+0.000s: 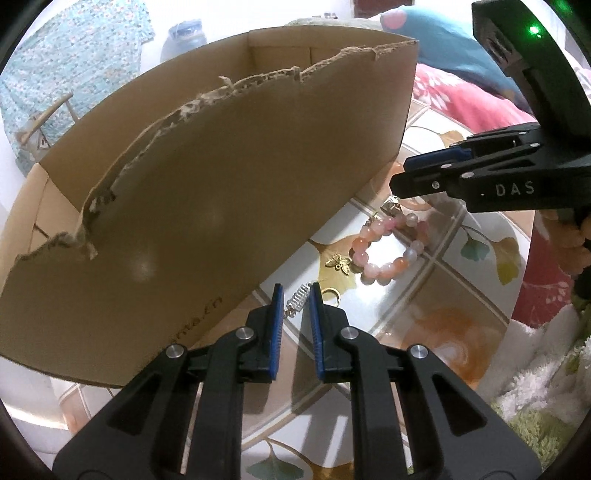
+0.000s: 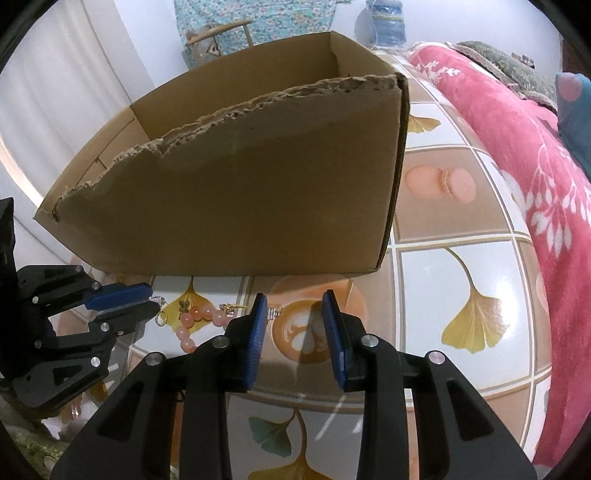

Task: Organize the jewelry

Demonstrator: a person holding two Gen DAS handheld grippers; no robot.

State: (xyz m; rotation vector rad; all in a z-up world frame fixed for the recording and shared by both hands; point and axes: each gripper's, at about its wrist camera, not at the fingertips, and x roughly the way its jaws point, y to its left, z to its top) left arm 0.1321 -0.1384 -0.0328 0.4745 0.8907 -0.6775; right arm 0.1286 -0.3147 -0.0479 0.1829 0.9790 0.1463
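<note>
A torn-edged cardboard box [image 1: 207,184] stands on the patterned table; it also shows in the right wrist view [image 2: 240,199]. A pink bead bracelet [image 1: 388,251] lies beside it, with a gold butterfly charm [image 1: 338,263], a gold ring [image 1: 330,295] and a clear crystal earring [image 1: 298,300]. My left gripper [image 1: 296,295] is open, its fingers either side of the crystal earring. My right gripper [image 2: 295,306] is open and empty above the table; in the left view its fingers [image 1: 417,177] hover over a small silver piece [image 1: 392,207]. The bracelet [image 2: 195,321] lies left of it.
A red floral blanket [image 2: 517,155] covers the table's right side. A white and green fluffy mat [image 1: 546,369] lies by the table edge. A wooden chair [image 2: 218,37] and a water jug [image 2: 386,22] stand behind the box.
</note>
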